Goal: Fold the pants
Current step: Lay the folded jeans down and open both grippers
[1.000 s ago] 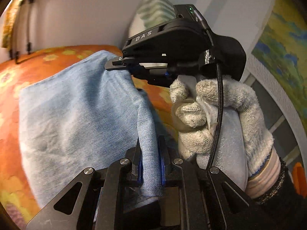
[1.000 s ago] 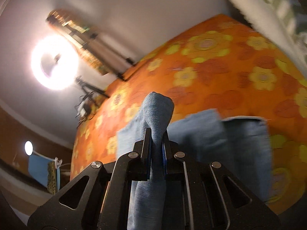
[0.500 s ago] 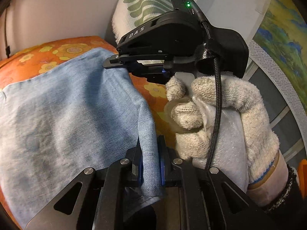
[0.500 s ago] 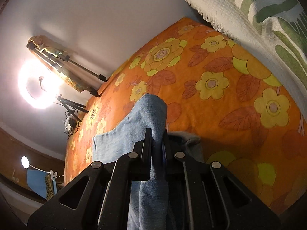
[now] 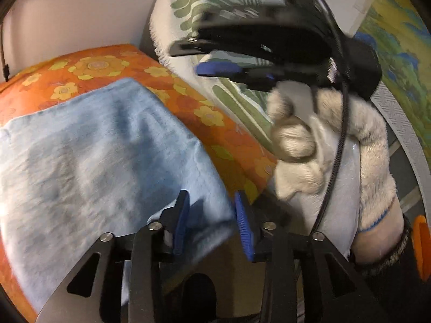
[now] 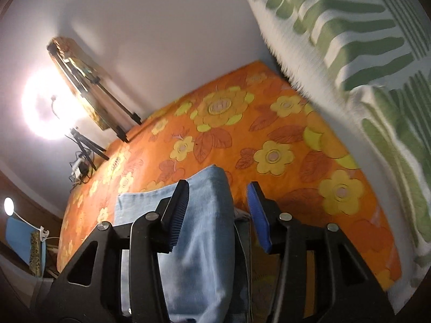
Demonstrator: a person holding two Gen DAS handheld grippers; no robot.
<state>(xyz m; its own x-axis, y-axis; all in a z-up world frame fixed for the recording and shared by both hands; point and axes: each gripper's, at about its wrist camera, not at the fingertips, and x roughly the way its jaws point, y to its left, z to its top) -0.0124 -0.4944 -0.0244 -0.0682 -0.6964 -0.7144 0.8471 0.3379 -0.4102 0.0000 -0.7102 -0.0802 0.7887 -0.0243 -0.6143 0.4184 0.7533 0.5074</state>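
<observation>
The left gripper (image 5: 211, 219) is opening, its blue pads spread around a corner of the light-blue denim pants (image 5: 89, 161) without pressing it. The right gripper (image 6: 218, 215) is opening too, a fold of cloth lying loose between its pads. The pants lie on the orange flowered bedspread (image 6: 282, 140); beyond it sits a green-and-white patterned pillow (image 6: 363, 40).

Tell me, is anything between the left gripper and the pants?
Nothing visible. The blue pants lie on the orange flowered cover, and their edge sits directly between the left gripper fingers, which are opening. The right gripper is off to the side.
</observation>
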